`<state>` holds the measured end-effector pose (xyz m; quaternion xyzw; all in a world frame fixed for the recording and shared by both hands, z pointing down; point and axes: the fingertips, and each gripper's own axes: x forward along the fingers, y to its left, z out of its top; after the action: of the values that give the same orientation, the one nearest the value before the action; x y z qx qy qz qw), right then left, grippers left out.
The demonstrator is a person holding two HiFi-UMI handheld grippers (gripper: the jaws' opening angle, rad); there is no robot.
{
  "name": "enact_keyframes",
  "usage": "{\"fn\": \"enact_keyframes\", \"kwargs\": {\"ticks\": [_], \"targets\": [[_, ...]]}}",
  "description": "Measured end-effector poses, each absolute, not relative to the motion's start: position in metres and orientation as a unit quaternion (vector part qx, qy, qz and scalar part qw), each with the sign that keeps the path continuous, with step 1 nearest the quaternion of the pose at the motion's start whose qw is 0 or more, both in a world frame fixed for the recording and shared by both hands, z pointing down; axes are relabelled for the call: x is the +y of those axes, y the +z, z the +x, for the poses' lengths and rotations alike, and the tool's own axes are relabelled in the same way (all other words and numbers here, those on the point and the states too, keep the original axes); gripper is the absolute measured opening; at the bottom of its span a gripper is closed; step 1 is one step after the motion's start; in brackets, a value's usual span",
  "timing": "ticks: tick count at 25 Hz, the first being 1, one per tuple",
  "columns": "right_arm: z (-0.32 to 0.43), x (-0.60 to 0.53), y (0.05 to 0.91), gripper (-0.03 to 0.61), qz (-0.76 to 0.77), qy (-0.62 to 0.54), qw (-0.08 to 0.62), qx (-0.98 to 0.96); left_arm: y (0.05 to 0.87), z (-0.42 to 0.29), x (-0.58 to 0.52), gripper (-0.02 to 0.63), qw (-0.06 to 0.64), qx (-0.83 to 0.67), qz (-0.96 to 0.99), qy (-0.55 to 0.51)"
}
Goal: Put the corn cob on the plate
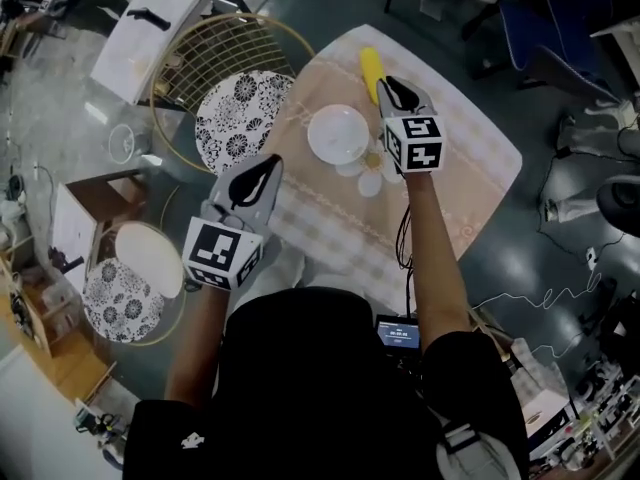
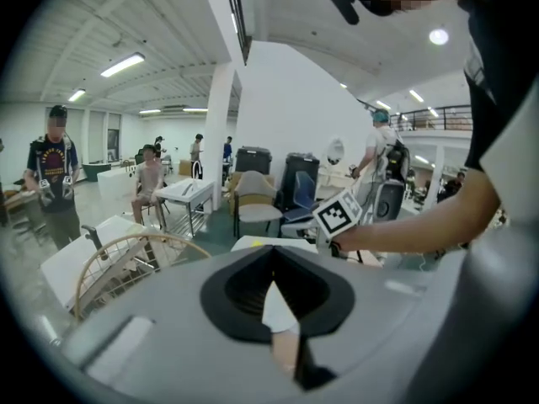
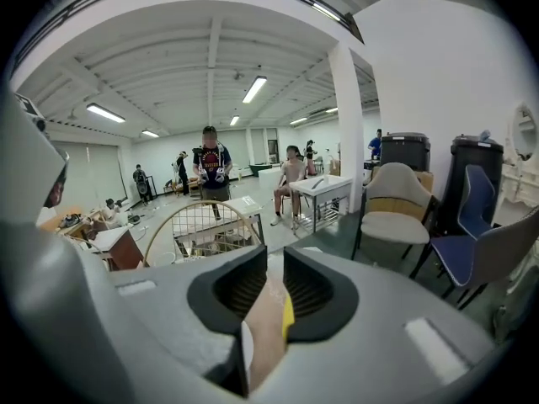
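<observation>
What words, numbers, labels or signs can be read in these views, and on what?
None reads clearly.
Small screen at the person's waist: digits, too small to read.
White mark on the black sleeve: too small to read.
Cubes on the left gripper and right gripper: square coded markers, no words.
Chest print on the standing person: blurred.
</observation>
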<state>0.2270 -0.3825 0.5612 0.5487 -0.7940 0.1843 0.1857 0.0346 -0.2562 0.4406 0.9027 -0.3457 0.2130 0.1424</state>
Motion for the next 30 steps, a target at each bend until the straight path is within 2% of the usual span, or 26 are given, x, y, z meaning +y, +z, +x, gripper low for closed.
{"fn": "enact_keyframes", "kwargs": {"ticks": [6, 10, 21, 30], "targets": [[0.235, -0.407, 0.611, 0.077, 0.558, 0.192, 0.227, -0.775, 0.457, 0.027, -0.262, 0.003, 0.163, -0.359, 0.891, 0.223], [0.237, -0.42, 0.64, 0.131, 0.564, 0.207, 0.244, -0.761, 0.459, 0.024, -0.269, 0.003, 0.199, -0.374, 0.885, 0.195], [0.237, -0.438, 0.703, 0.252, 0.555, 0.24, 0.289, -0.742, 0.473, 0.016, -0.264, 0.003, 0.212, -0.38, 0.872, 0.223], [0.235, -0.449, 0.735, 0.263, 0.54, 0.254, 0.312, -0.739, 0.489, 0.018, -0.26, 0.003, 0.214, -0.375, 0.872, 0.232]]}}
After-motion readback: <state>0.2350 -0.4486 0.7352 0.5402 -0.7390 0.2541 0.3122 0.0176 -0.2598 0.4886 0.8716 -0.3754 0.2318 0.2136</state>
